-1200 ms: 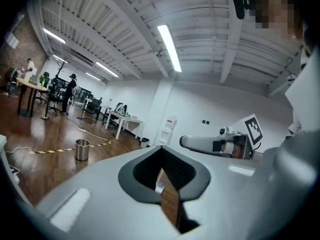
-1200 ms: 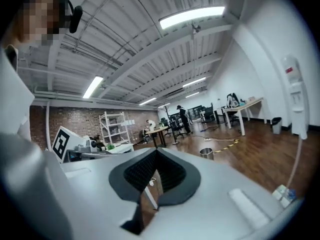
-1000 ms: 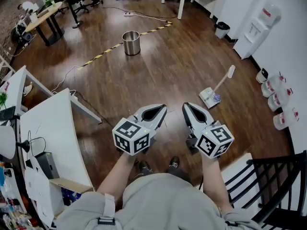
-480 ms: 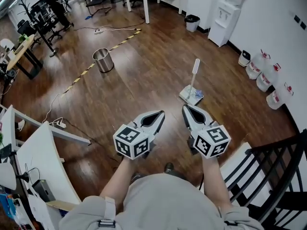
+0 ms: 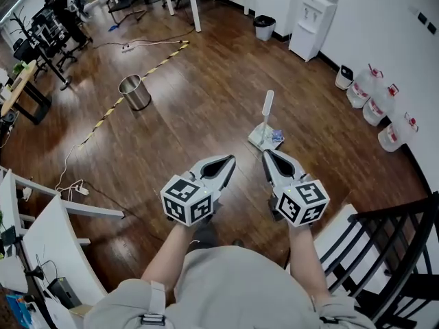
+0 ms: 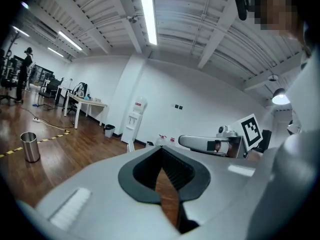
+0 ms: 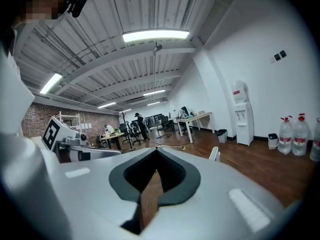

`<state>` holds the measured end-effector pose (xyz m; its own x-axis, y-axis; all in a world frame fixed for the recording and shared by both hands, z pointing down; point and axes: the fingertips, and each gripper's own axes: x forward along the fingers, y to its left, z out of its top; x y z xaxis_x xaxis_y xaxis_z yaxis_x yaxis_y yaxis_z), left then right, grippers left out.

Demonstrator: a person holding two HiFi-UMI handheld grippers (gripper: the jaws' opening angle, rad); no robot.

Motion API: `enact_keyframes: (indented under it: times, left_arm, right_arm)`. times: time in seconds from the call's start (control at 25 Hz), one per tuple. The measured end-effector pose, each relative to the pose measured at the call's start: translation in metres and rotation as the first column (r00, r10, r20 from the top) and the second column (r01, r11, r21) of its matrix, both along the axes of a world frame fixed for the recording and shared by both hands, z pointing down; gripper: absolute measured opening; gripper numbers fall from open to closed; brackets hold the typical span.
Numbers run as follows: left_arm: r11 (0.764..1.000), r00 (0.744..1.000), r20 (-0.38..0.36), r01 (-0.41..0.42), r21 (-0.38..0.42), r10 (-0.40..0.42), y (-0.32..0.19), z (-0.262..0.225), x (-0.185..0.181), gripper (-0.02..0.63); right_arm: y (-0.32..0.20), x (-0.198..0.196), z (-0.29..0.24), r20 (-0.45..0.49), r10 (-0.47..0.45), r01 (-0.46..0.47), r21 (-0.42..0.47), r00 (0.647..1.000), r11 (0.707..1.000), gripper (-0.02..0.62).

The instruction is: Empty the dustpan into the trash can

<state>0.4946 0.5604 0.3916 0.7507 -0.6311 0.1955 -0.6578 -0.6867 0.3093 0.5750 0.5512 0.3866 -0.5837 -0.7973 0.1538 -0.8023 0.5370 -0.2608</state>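
Left tool [image 5: 229, 160] and right tool [image 5: 268, 154] point forward, jaws together (both empty).

floor [image 5: 199, 94]: is laid in dark wood | wall [image 5: 384, 12]: is painted white, right | water dispenser [image 5: 309, 22]: is set against it, far | white desk [image 5: 48, 245]: is placed near left | light tubes [image 6: 148, 14]: are lit overhead

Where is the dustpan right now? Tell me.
In the head view, the dustpan stands on the wood floor right of centre, just beyond the right gripper; the metal trash can sits far off at upper left.
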Motion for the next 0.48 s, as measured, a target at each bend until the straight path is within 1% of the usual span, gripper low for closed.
enact_keyframes:
  times: [0.24,0.48]
  left_arm:
    - [0.997,0.997,-0.025,-0.073,-0.015,0.073,-0.080,0.012,-0.008,-0.003]
    - [0.983,0.983,-0.031,-0.181,-0.026,0.181,-0.166,0.013,-0.040,-0.003]
  right_arm:
    - [-0.073,-0.011,0.013,-0.032,0.067,-0.068,-0.022,0.997,0.997,-0.002]
    - [-0.155,-0.044,0.015,-0.060,0.181,-0.184,-0.042,0.982,0.982,-0.001]
